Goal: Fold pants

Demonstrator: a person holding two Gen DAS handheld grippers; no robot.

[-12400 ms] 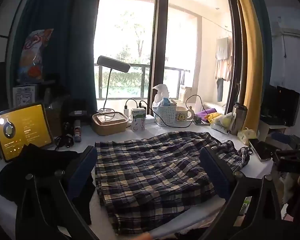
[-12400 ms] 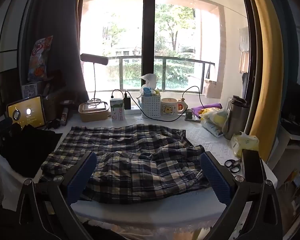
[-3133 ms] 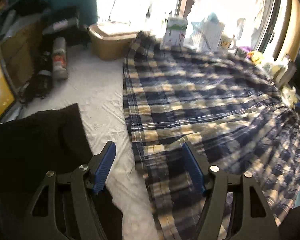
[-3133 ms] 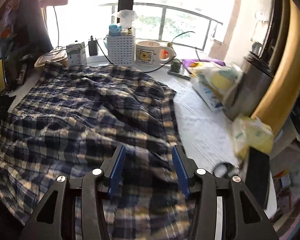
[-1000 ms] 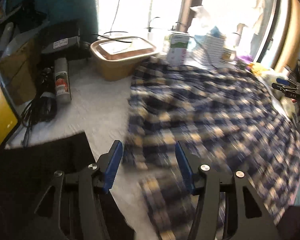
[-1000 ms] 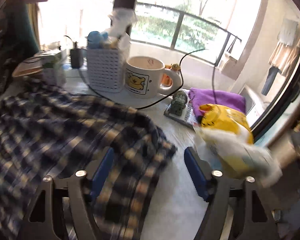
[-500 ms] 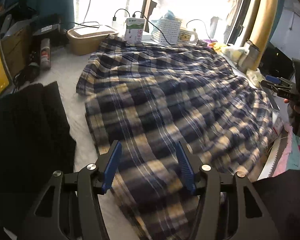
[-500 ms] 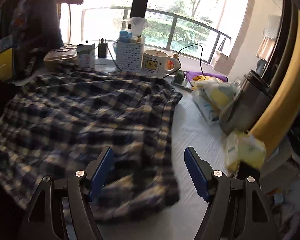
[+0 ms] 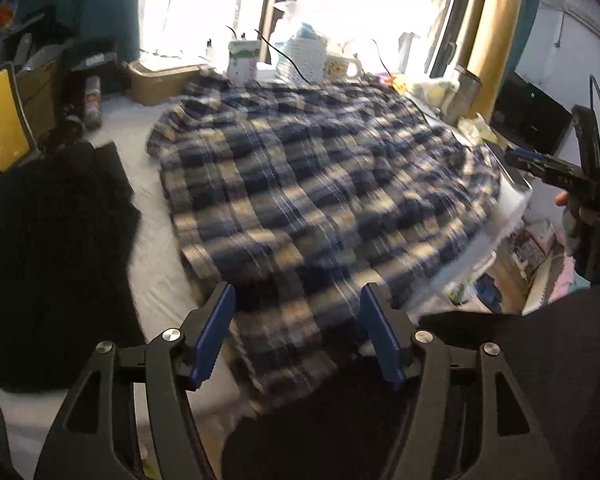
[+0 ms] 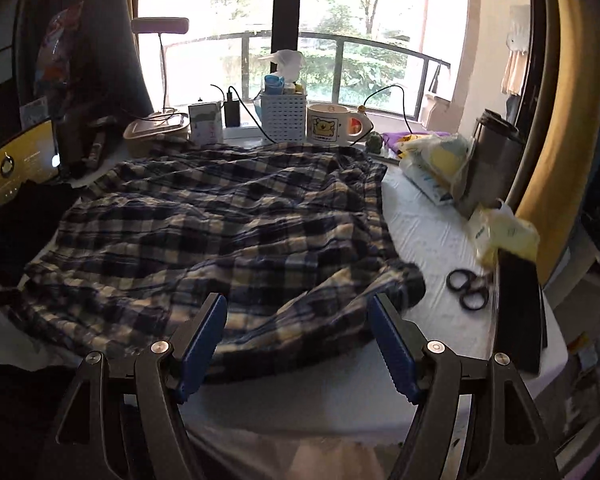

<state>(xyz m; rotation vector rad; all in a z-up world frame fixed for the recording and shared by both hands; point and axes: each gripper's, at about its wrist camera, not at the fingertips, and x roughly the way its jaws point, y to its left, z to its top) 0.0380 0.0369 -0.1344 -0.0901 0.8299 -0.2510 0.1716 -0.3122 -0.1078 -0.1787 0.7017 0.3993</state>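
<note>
The blue and cream plaid pants (image 9: 312, 184) lie spread and rumpled over the white table (image 9: 136, 128), with a near end hanging over the front edge. They also show in the right wrist view (image 10: 228, 224). My left gripper (image 9: 298, 334) is open and empty, above the near end of the pants. My right gripper (image 10: 296, 344) is open and empty, just short of the pants' front edge; it also shows from the side in the left wrist view (image 9: 556, 174), off the table's right end.
A black garment (image 9: 48, 248) lies left of the pants, beside a yellow-screened tablet (image 10: 24, 160). A box, carton, white basket (image 10: 283, 116) and bear mug (image 10: 332, 124) line the window sill. Scissors (image 10: 466, 286), a black phone (image 10: 518, 308), bags and a steel flask (image 10: 490, 148) sit at the right.
Both grippers have pulled back toward the table's front edge. The right one has drawn away from the sill, and the whole pants are in its view now. Both stay open.
</note>
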